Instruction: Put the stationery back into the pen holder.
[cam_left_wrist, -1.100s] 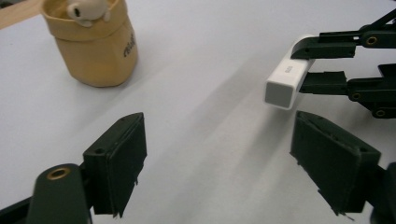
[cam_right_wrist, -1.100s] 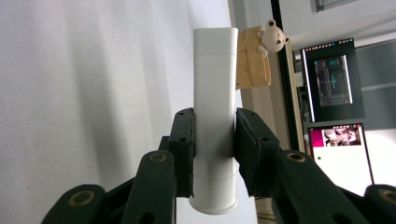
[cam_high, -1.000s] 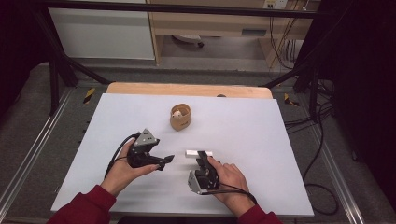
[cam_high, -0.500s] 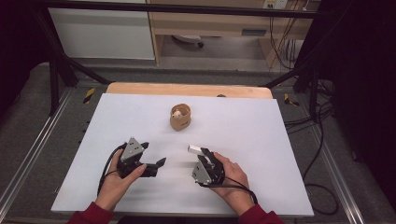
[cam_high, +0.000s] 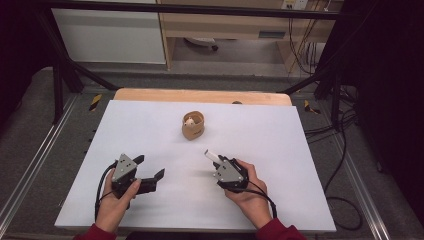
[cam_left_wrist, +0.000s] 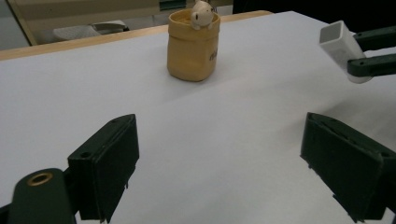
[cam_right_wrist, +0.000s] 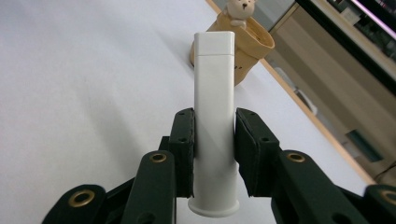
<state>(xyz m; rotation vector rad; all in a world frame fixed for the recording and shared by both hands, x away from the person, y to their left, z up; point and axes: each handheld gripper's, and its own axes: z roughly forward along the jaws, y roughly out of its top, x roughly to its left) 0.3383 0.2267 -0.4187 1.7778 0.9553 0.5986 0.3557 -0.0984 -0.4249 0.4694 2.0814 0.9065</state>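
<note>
Holding a slim white plastic tube (cam_right_wrist: 214, 116) between its two black jaws, the right gripper (cam_high: 216, 159) hovers above the near right part of the white table (cam_high: 300, 150), in a person's right hand (cam_high: 248, 192). The pads press on the tube's flat sides a little above its flared round base, and the squared open top points away toward a small tan pot (cam_high: 193, 126) at the middle of the table. A little white animal figure (cam_high: 189, 120) peeks over the pot's rim.

To the left, the left gripper (cam_high: 150, 168) is held low over the near left part of the table, its jaws spread wide with nothing between them.

The tube looks light, stiff and smooth, probably hollow, so it may slip or swivel if pinched loosely. Its flat sides give the pads the best purchase, and a hold near the middle would likely steady it better than one close to either end.
</note>
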